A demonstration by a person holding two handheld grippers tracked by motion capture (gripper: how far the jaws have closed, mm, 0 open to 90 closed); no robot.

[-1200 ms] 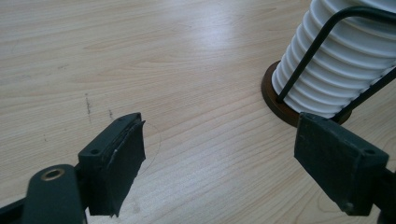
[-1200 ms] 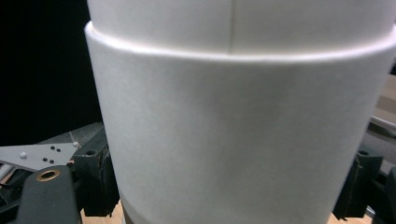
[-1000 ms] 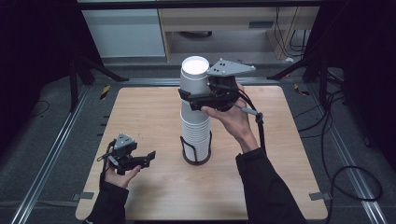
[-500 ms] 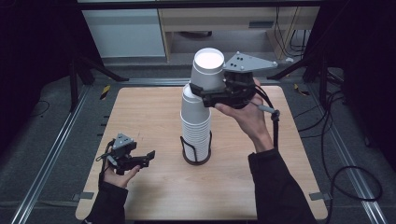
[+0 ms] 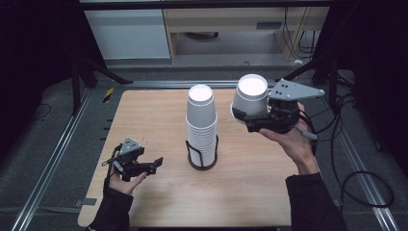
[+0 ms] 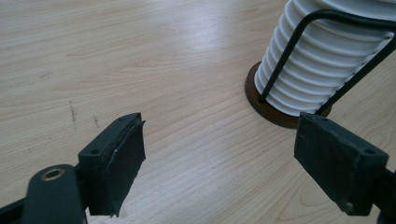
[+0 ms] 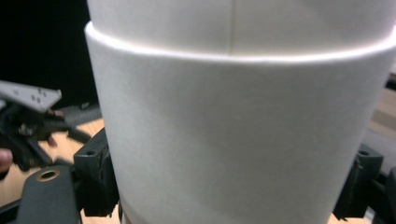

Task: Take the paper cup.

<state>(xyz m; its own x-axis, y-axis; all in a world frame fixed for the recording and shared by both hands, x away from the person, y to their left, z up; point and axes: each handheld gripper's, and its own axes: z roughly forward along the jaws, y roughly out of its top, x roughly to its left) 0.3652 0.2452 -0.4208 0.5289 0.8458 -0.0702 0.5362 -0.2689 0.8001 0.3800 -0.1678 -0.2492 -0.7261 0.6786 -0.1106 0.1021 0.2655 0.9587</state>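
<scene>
A tall stack of white paper cups stands upside down in a black wire holder with a round brown base at the table's middle. My right gripper is shut on one white cup, held in the air to the right of the stack and apart from it. Seen from the right gripper, that cup sits between both pads. My left gripper rests low at the front left, jaws open with nothing between them. It points at the stack and its base.
The light wooden table has metal rails along both sides. Cables trail past the right edge. A shelf unit stands beyond the far edge. Bare wood lies between the left gripper and the holder.
The right gripper has carried the cup from the top of the stack to the right and slightly down. The left gripper has stayed still.
</scene>
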